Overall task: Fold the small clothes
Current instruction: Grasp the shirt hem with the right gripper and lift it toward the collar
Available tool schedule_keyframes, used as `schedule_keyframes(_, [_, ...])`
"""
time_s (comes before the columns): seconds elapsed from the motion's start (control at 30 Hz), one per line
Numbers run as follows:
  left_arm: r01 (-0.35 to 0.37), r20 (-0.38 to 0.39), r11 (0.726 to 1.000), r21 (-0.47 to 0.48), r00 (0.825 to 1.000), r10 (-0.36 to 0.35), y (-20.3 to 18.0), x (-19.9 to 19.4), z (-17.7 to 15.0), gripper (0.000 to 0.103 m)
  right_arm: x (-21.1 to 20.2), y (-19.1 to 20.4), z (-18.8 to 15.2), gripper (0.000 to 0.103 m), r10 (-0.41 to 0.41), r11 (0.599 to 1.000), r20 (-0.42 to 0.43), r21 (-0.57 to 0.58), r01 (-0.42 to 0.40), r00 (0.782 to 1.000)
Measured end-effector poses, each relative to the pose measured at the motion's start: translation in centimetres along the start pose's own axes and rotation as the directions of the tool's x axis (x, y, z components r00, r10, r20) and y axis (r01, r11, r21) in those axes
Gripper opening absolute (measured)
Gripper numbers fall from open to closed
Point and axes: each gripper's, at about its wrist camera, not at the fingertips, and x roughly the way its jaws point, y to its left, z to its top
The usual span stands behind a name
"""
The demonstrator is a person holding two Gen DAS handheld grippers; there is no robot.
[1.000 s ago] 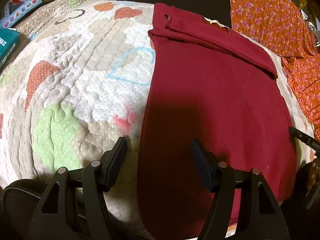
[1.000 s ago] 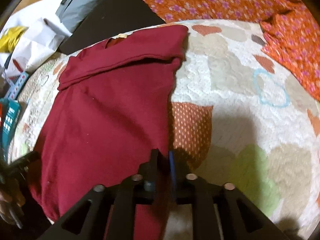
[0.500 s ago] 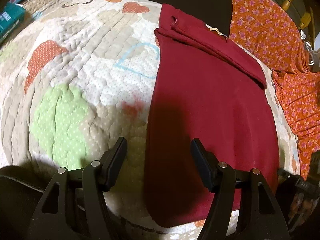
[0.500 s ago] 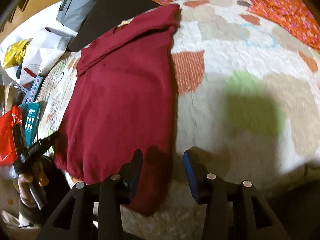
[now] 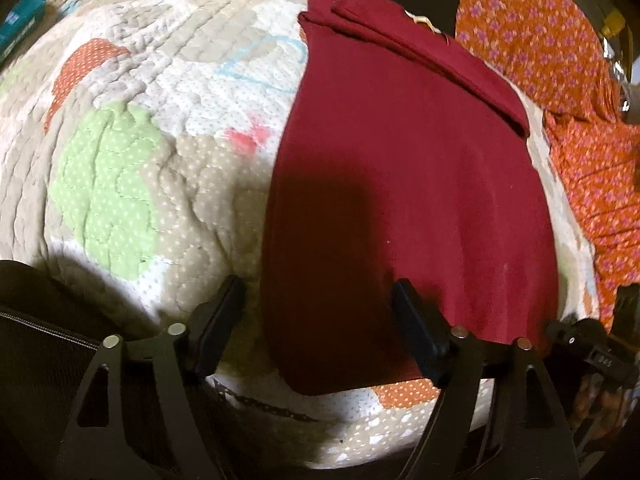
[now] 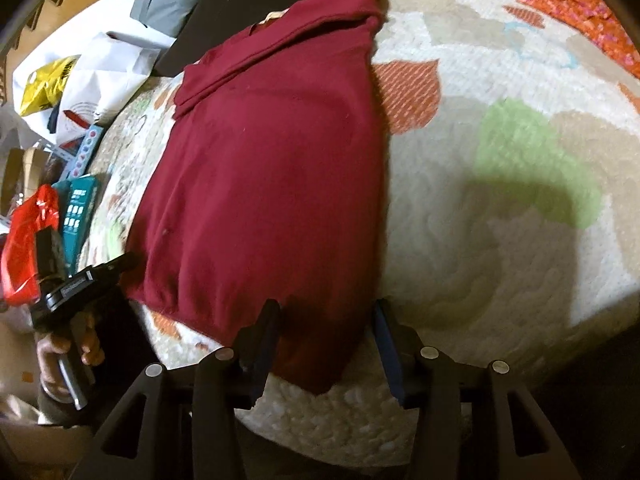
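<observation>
A big soft quilt with green, orange and tan patches (image 5: pixel 132 168) is covering the bed and filling most of both views. On top of it, a dark red shirt made of smooth cloth (image 5: pixel 408 184) is lying flat, folded into a long strip. Its collar end, with a small pale tag, is sitting at the far side of the quilt, and its bottom hem is sitting at the near edge, close to both grippers.

An orange cloth with little purple flowers (image 5: pixel 536 36) is lying beyond the far side of the quilt, past the shirt. In the right wrist view, white bags, a yellow bag and a shiny red plastic bag (image 6: pixel 28 248) are piling up beside the bed. Some teal boxes (image 6: pixel 78 212) are sitting there too.

The black left gripper (image 5: pixel 316 316) is hanging over the shirt's near left corner. Its jaws are opening wide, with the shirt's edge lying between them, and the pads are not pressing it.

The black right gripper (image 6: pixel 326 332) is hanging over the near right corner. Its jaws are opening too, with the corner of the shirt lying loose between the blue pads (image 6: pixel 386 344).
</observation>
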Motion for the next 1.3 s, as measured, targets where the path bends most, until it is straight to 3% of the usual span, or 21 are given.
schedule_keyframes(0.23, [-0.077, 0.000, 0.991, 0.110, 0.997, 0.077, -1.4, 1.0, -0.7, 0.088, 0.6, 0.3, 0.1, 0.049, 0.010, 1.000, 0.015, 0.011, -0.010, 1.000])
schedule_keyframes(0.8, [-0.078, 0.001, 0.991, 0.112, 0.997, 0.079, -1.3, 1.3, -0.6, 0.090, 0.4, 0.3, 0.0, 0.048, 0.022, 1.000, 0.022, -0.001, -0.022, 1.000])
schedule_keyframes(0.93, [-0.079, 0.001, 0.990, 0.113, 0.997, 0.080, -1.6, 1.3, -0.6, 0.090, 0.5, 1.0, 0.0, 0.039, 0.004, 1.000, 0.027, -0.028, -0.003, 1.000])
schedule_keyframes(1.0, [-0.077, 0.003, 0.991, 0.112, 0.997, 0.077, -1.7, 1.3, -0.7, 0.090, 0.4, 1.0, 0.1, 0.027, 0.024, 0.999, 0.030, -0.028, -0.023, 0.999])
schedule_keyframes(1.03, [-0.077, 0.005, 0.991, 0.110, 0.997, 0.077, -1.6, 1.2, -0.7, 0.089, 0.4, 1.1, 0.1, 0.016, 0.048, 0.998, 0.025, -0.034, -0.047, 0.999])
schedule_keyframes(1.13, [-0.077, 0.017, 0.991, 0.108, 0.997, 0.076, -1.6, 1.0, -0.8, 0.078, 0.8, 2.3, 0.1, 0.012, 0.062, 0.995, 0.011, -0.085, -0.061, 0.998])
schedule_keyframes(1.23, [-0.064, 0.029, 0.994, 0.089, 0.998, 0.062, -1.2, 0.3, -0.6, 0.054, 0.6, 2.4, 0.4, 0.010, 0.091, 0.991, 0.025, -0.098, -0.088, 0.996])
schedule_keyframes(1.3, [-0.029, 0.031, 0.998, 0.058, 0.999, 0.027, -0.6, -0.3, -0.2, 0.021, -0.1, 2.5, 0.7, 0.010, 0.130, 0.987, 0.045, -0.096, -0.125, 0.990])
